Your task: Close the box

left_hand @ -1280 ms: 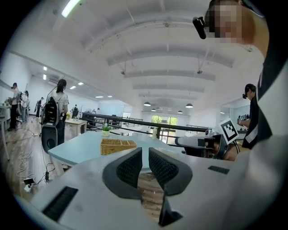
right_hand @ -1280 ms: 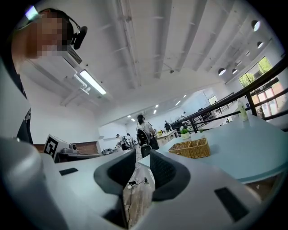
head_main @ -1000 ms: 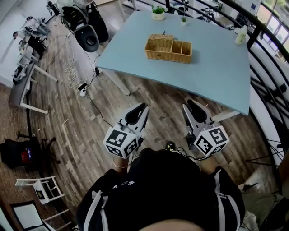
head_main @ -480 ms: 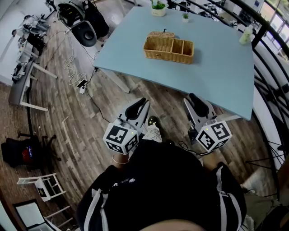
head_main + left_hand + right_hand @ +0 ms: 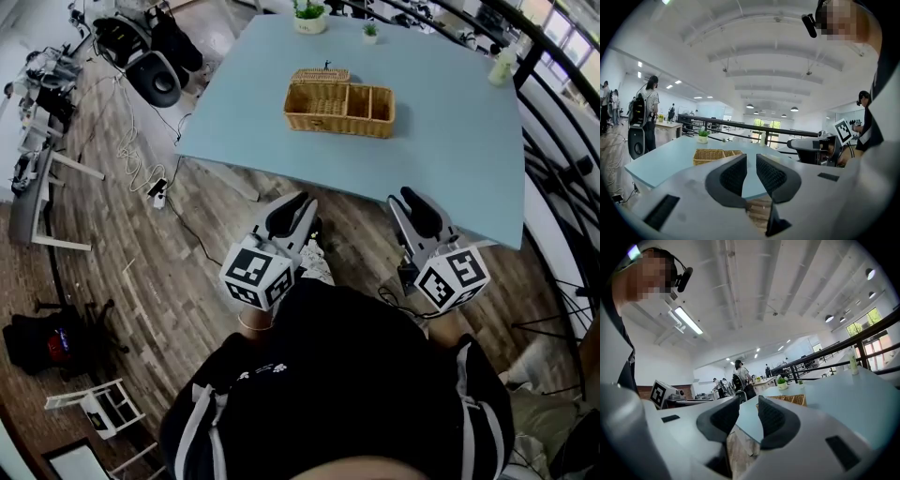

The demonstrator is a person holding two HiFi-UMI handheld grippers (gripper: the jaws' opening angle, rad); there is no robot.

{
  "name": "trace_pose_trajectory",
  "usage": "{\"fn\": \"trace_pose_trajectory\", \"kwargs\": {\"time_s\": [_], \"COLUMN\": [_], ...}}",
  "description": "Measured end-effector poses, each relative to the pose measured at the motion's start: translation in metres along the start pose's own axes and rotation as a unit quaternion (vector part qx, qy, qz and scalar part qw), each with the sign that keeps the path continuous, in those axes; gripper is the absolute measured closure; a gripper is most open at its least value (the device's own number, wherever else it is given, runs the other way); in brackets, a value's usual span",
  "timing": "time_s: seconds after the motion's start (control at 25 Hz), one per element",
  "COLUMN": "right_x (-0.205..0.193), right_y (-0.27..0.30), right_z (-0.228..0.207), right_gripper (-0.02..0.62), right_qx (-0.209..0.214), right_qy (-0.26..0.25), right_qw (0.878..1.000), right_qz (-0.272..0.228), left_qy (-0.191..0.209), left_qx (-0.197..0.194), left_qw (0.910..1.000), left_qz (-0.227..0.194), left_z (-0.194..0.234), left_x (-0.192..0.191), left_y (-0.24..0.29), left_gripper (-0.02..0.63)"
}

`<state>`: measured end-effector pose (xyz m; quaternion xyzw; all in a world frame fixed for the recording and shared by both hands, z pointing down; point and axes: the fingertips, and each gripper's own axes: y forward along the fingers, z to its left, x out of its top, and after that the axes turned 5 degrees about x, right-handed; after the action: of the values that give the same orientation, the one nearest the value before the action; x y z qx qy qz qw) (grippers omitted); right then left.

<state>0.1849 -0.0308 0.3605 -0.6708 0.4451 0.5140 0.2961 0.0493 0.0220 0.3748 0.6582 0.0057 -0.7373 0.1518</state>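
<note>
Head view shows the wicker box (image 5: pixel 339 106) on the far part of the blue table (image 5: pixel 450 150), its compartments seemingly uncovered, so I judge closing not yet begun. Left gripper (image 5: pixel 298 206), near me, has just been opening to a narrow gap. Right gripper (image 5: pixel 411 201) stands narrowly parted. Both are empty.

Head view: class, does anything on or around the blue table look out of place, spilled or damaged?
Nothing is spilled or damaged. The wicker basket sits flat on the table and the potted plant stands upright. The one untidy spot is the floor left of the table, where loose cables and a power strip trail across the boards.
</note>
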Motion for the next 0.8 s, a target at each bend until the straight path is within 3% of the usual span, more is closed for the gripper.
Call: {"fn": "trace_pose_trajectory", "kwargs": {"time_s": [0.16,0.52,0.8], "right_x": [0.012,0.008,0.024], "right_y": [0.025,0.101,0.151], "right_z": [-0.012,-0.03,-0.047], "right_gripper": [0.466,0.465,0.465], "right_qx": [-0.004,-0.02,-0.03], "right_qy": [0.005,0.009,0.013], "right_qw": [1.0,1.0,0.999], "right_qz": [0.001,0.023,0.019], "left_qy": [0.0,-0.042,-0.074], "left_qx": [-0.007,-0.004,-0.011], "left_qw": [1.0,0.9991,0.9972], "left_qz": [-0.006,0.007,-0.009], "left_z": [0.024,0.114,0.174], "left_x": [0.014,0.004,0.019], "left_y": [0.021,0.052,0.082], "left_gripper": [0.558,0.555,0.552]}}
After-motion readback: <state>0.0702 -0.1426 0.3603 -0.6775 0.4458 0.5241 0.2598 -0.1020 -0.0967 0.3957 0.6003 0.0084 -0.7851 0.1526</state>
